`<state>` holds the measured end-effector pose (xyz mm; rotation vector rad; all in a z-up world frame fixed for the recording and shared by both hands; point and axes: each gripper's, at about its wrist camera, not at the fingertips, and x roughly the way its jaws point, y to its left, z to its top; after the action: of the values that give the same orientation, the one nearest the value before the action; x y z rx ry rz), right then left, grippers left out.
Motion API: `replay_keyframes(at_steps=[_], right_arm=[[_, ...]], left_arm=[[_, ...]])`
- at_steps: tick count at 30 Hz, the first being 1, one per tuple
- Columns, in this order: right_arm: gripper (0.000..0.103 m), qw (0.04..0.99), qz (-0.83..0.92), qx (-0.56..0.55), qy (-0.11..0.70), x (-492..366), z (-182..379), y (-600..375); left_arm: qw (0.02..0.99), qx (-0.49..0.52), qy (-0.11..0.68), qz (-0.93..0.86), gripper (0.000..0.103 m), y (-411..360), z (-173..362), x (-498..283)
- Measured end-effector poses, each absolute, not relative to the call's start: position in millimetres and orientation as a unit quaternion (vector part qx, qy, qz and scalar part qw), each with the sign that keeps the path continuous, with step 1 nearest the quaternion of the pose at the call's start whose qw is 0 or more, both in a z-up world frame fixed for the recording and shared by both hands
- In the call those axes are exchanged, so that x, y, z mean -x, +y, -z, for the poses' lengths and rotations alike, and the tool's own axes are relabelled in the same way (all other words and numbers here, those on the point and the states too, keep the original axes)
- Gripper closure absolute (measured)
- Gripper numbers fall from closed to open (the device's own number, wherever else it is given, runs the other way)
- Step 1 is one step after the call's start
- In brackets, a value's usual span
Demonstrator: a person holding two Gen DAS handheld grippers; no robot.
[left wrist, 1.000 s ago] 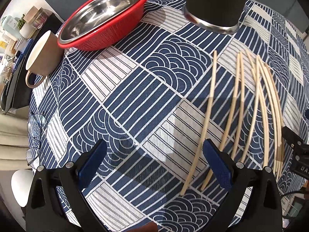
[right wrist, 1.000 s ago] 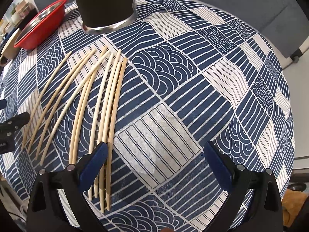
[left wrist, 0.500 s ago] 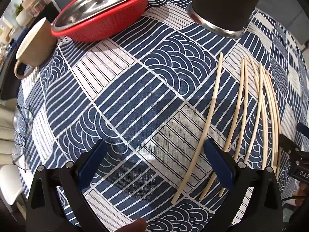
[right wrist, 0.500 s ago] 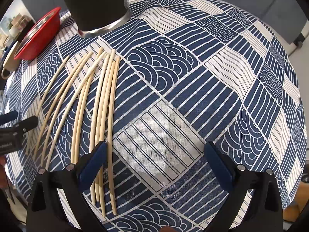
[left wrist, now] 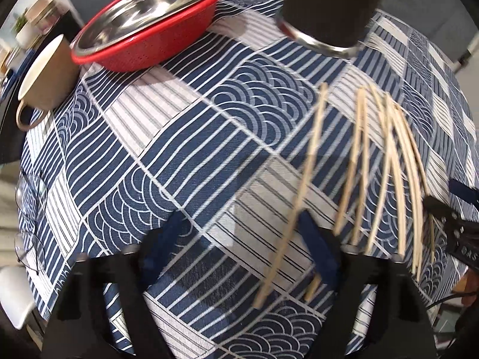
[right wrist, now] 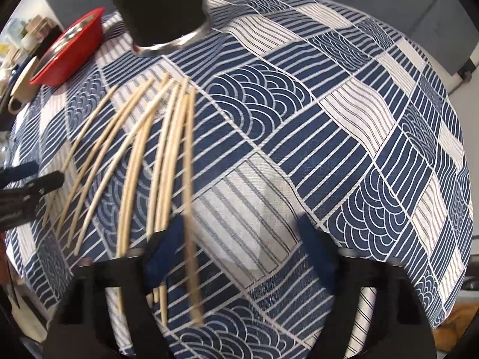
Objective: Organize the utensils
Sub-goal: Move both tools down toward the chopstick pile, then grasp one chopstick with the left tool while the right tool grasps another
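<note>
Red colander [left wrist: 155,45], mug [left wrist: 45,74] and dark holder [left wrist: 329,9] ring the chopsticks [left wrist: 386,161]

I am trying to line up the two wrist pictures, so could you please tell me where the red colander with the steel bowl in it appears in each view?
Left wrist: the red colander sits large at upper left, beside the tan mug.
Right wrist: the red colander is small at the far left edge, upper part.
Shared landmark: the black cylinder with a steel rim, standing at the top beyond the chopsticks.
</note>
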<state>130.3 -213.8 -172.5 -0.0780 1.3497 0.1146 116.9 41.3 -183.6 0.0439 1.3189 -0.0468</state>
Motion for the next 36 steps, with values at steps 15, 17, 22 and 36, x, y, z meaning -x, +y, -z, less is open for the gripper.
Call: replay_keyframes(at_steps=[15,17,22,36], right_arm=[[0.099,0.764,-0.082,-0.006,0.639,-120.0,166.4,-237.9],[0.099,0.756,-0.086,-0.029,0.648,-118.8,166.5,-247.0],[0.099,0.753,-0.087,-0.056,0.65,-109.2,159.3,-263.1],[0.099,0.801,-0.105,-0.068,0.586,-134.4,89.7,-280.7]], left_arm=[[0.774,-0.007,0.631,0.048,0.098,41.4,180.4,-99.5],[0.771,0.003,0.635,0.047,0.098,50.3,177.5,-89.9],[0.764,0.031,0.643,0.043,0.098,68.1,173.5,-72.4],[0.787,0.029,0.616,0.02,0.098,87.1,122.8,-66.8]])
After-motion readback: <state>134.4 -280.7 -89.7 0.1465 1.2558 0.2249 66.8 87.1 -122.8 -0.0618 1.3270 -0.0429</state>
